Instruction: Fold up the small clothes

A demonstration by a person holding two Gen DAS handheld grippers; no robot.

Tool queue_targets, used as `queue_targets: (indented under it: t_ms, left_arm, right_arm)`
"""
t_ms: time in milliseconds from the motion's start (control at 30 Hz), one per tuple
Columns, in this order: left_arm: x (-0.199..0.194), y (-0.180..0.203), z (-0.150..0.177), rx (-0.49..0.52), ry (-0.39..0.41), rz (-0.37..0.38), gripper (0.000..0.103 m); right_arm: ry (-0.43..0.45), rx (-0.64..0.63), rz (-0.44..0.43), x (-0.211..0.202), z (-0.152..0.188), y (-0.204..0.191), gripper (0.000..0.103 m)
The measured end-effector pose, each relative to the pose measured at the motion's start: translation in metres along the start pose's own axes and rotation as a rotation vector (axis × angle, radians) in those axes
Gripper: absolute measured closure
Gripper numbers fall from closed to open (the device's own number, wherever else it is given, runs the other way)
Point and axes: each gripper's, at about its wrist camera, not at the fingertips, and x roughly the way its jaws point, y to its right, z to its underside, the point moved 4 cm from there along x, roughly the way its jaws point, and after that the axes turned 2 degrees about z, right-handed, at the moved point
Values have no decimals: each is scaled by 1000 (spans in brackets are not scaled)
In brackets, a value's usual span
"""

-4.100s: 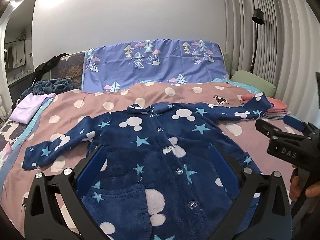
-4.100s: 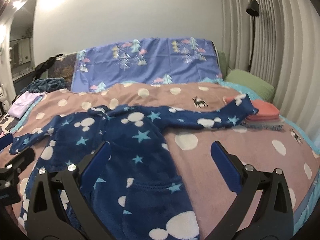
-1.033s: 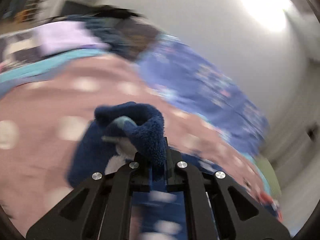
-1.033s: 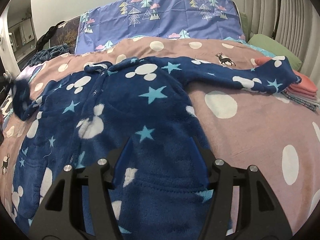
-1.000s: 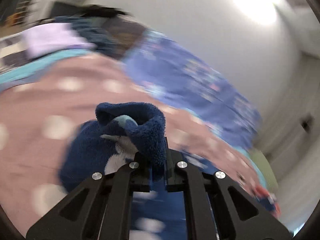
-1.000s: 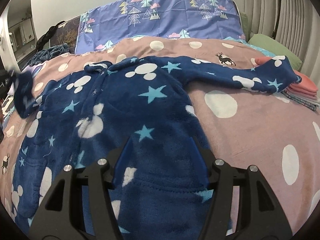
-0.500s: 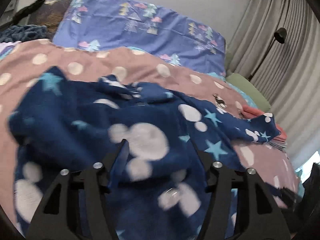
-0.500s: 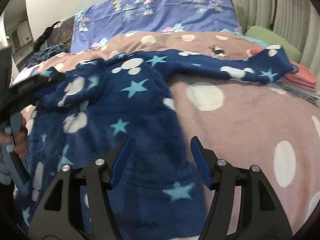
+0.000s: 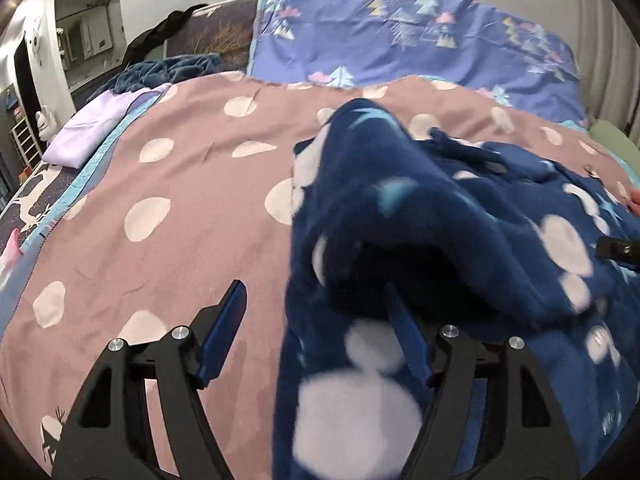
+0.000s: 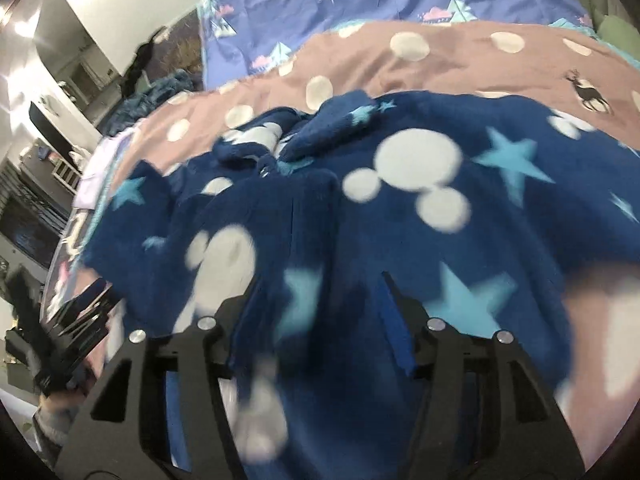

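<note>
Released 1 second ago, the navy fleece jacket's sleeve [image 9: 404, 216] now lies folded across its body on the bed [image 9: 168, 184], toward 1 o'clock of the opening, empty left tongs [image 9: 316, 336]; right tongs [image 10: 316, 320], closing, grip nothing.

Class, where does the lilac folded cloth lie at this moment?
In the left wrist view, the lilac folded cloth lies far left at the edge of the pink dotted bedspread, beside the dark blue blanket.
</note>
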Motion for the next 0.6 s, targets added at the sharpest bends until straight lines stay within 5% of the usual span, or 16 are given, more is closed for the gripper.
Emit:
queue_targets:
  t_ms: [33,67,133,333,433,533,600]
  left_arm:
    - [7,-3,-5,-5,-4,-21,31]
    - [10,-3,-7,-8,-5,-37,31]
    - [18,-6,-12,-13,-8,-92,31]
    - [18,-10,-3,-45,3,-94,30]
    - [12,5,-1,18,16,-82,29]
    - [2,15,6,49,-13,10,29]
    - [-8,15,9,43,-10,54,29]
  right_arm:
    - [-1,-1,12,11,-5,-5,58]
    - [1,-11,12,17,-8,-10,95]
    - [-6,-86,29,20,-11,-24,95]
    - [233,-213,285,-54,-39,-13,94]
    - [202,-155,334,-47,-42,30,84]
    - [165,-103,448,-33,-29,66,79]
    - [191,-41,390,-42,-18,78,79]
